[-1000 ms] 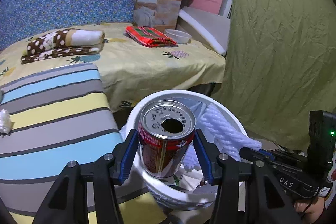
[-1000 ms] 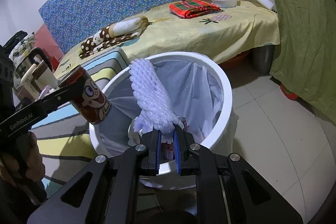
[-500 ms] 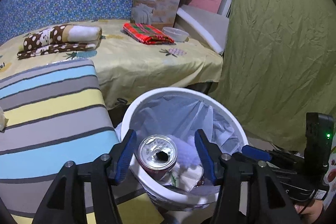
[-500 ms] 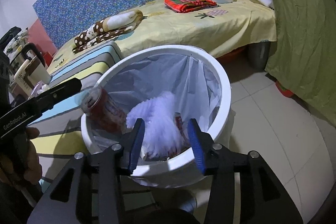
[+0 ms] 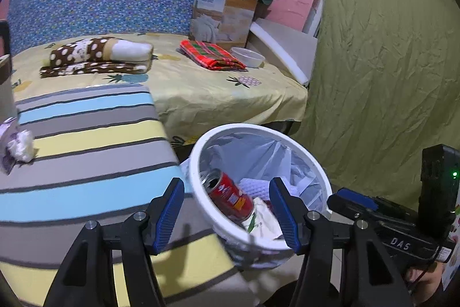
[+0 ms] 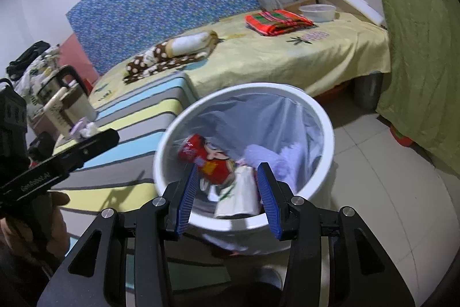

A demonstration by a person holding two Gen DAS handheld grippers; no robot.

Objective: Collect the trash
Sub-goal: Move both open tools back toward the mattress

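The trash lay mostly inside the white bin [image 6: 316, 111], which stood on the floor just beside the striped table [image 5: 86, 140]. A red can [image 6: 207, 158] rested tilted on its side within the bin's plastic liner, its open top toward the table side of the rim, and next to it sat a crumpled white carton or wrapper [image 6: 240, 194] and a pale lavender foam net [image 6: 264, 158]; what lay deeper under these I could not make out. The left tongs [image 5: 227, 216] hung spread wide over the near rim of the bin, holding nothing, the can showing down between the two blue pads. The right tongs [image 6: 230, 196] were likewise spread and empty, poised above the bin's near edge with the carton visible in the gap. So, to my eye, the can and the foam net counted as dropped off. What looked left to do was on the table, well away from the bin toward its far end: a small crumpled white wad [image 5: 21, 144], tissue most likely, lay there with something purple beside it, close to a kettle [image 6: 64, 98]. I judged that wad the next piece worth fetching, though whether more scraps lay beyond view I could not tell.
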